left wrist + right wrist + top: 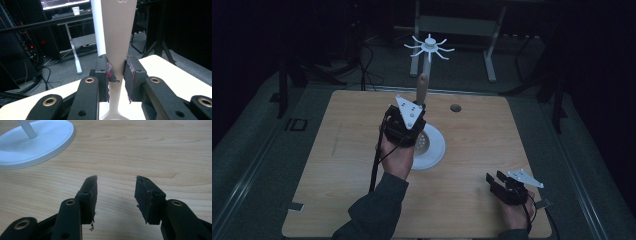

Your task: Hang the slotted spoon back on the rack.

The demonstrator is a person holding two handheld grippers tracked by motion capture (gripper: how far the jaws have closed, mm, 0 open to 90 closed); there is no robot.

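Right gripper (pixel 493 181) sits low on the table (pixel 337 150) near the front edge, jaws apart, nothing between them. Further in, the left gripper (pixel 117 75) is clamped on a tan handle (pixel 118 37), holding it upright over the white stand's base (pixel 435 145). The stand's pole (pixel 98 27) is just behind it.

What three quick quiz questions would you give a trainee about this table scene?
1. True or false: the left tongs are clamped on the beige handle.
2. How do the right tongs stand? A) open, nothing between them B) shut on a cup
3. What does the white pole rise from?

Key:
1. True.
2. A; they rest low over the wooden table.
3. The round white base; the pole carries a white ring of curved hooks on top.
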